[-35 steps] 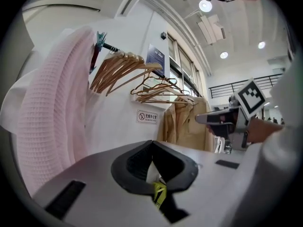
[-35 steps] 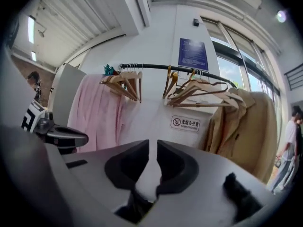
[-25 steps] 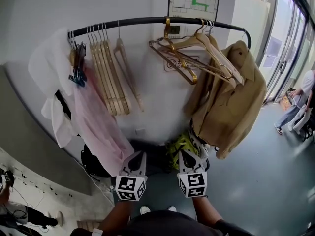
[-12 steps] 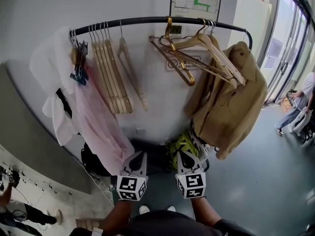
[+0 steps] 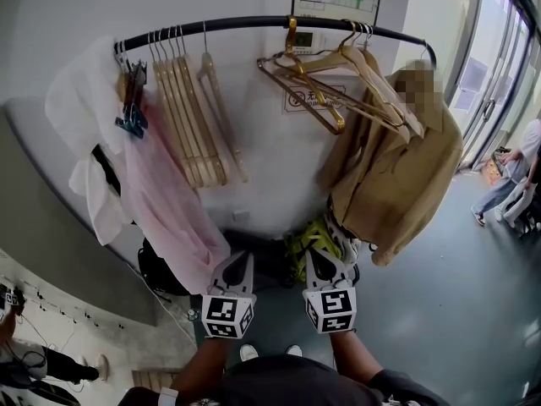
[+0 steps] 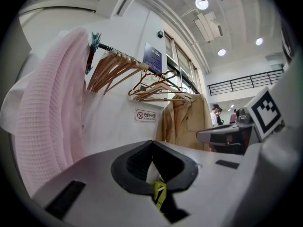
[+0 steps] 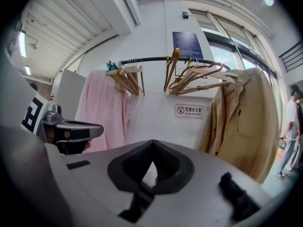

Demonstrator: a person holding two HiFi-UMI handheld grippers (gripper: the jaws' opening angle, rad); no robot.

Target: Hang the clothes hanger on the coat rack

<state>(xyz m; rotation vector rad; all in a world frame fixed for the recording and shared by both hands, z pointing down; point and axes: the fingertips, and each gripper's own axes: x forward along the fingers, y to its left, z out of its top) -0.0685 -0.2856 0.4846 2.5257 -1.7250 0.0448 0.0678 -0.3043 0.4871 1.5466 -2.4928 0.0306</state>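
A black coat rack rail (image 5: pixel 254 32) runs across the white wall at the top of the head view. Several plain wooden hangers (image 5: pixel 182 117) hang on its left half. More wooden hangers, one with a gold hook (image 5: pixel 317 87), hang tilted near the middle (image 7: pixel 189 77). A tan coat (image 5: pixel 397 172) hangs at the right end and a pink garment (image 5: pixel 169 201) at the left. My left gripper (image 5: pixel 237 262) (image 6: pixel 151 143) and right gripper (image 5: pixel 314 257) (image 7: pixel 152 143) are side by side low in the head view, well below the rail. Both are shut, with nothing between their jaws.
A white garment (image 5: pixel 80 134) hangs at the rail's far left. A yellow-green bag (image 5: pixel 306 245) and a black bag (image 5: pixel 159 273) lie on the floor under the rack. People (image 5: pixel 526 172) stand by the glass doors at the right. A no-smoking sign (image 7: pixel 189 110) is on the wall.
The head view shifts slightly. Both grippers stay in place and stay shut.
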